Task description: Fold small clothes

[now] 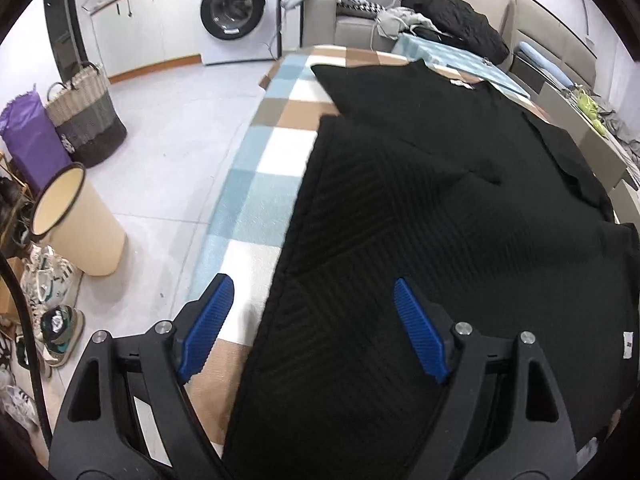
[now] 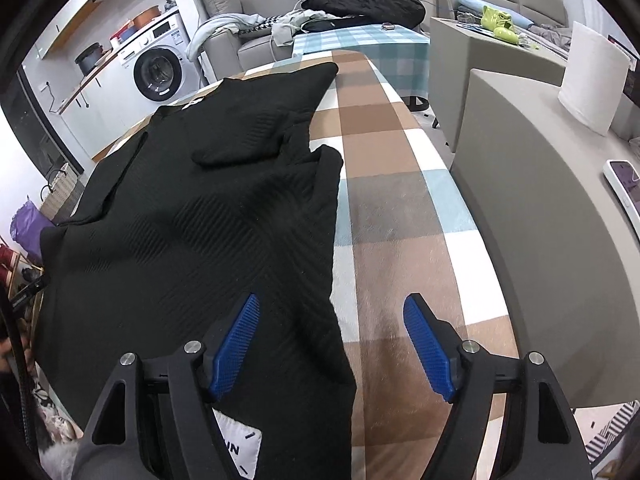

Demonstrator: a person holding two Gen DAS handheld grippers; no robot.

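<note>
Black ribbed garment [image 1: 420, 216] lies spread on checked cloth [image 1: 256, 184], filling centre and right of left wrist view; sleeves already folded inward.

Left gripper [image 1: 310, 322]: jaws wide, nothing held, straddling garment's left hem edge at lower centre.

Right gripper [image 2: 330, 340]: jaws wide, empty, over garment's right edge [image 2: 332, 280] at lower centre.

Risks, as judgement:
- pinching checked cloth along with hem, dragging cover
- uneven grips skewing fold
- folded sleeves slipping open during lift
- thick knit escaping shallow bite
</note>
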